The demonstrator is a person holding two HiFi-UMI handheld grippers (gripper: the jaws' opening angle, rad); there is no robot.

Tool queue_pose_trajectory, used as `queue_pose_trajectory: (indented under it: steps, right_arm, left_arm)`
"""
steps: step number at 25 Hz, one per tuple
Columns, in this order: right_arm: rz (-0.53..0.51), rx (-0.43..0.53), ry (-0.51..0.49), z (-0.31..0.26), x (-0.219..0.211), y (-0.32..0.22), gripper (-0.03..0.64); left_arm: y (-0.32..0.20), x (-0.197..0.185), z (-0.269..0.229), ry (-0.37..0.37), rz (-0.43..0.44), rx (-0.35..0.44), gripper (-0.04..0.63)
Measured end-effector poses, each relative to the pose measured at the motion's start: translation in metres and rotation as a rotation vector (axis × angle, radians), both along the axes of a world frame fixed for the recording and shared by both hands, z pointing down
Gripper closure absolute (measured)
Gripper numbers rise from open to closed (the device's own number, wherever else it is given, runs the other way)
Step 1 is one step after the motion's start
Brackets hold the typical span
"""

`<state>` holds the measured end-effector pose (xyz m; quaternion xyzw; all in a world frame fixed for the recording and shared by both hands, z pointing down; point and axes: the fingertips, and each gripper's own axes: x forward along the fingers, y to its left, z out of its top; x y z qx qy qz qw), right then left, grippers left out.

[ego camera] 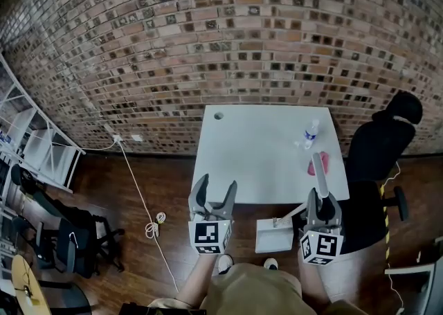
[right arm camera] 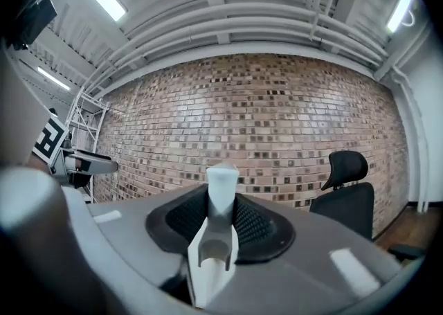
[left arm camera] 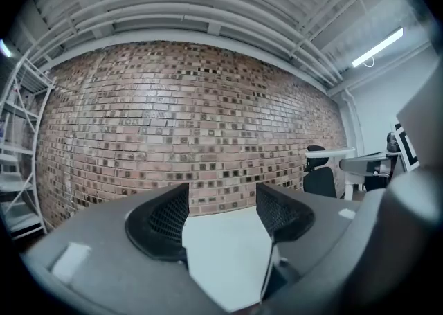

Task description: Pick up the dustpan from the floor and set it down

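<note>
Two tools: right tool (ego camera: pixel 320 199) clamps the handle of the pale grey plastic dustpan (ego camera: pixel 273 235), left tool (ego camera: pixel 213 192) gapes empty; hold pan level, clear the white rectangular surface (ego camera: pixel 263 147) edge before lowering

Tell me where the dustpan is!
Head view, lower right: the dustpan hangs from the right gripper by its handle, beside the white table's near edge.

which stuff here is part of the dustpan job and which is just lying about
Job:
- dustpan, handle clamped in the jaws of the right gripper
- left gripper, jaws apart, empty

Lying about:
- water bottle and pink item on the white table
- white cable on the floor
- black office chair
</note>
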<state>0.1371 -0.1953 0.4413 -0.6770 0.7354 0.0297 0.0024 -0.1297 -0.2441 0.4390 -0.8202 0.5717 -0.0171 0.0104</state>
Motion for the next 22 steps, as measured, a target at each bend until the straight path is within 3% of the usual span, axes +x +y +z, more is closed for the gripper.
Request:
queue_pose_trajectory:
  steps: [6,22]
  right_arm:
    - [-0.031,0.065,0.0,-0.039,-0.013,0.002,0.502]
    - [-0.073,0.053,0.004,-0.051,-0.026,0.0,0.502]
  left_arm:
    - [0.005,-0.012,-0.022,0.021,-0.052,0.043,0.311]
    - [0.014,-0.02,-0.021,0.028,-0.084,0.042,0.311]
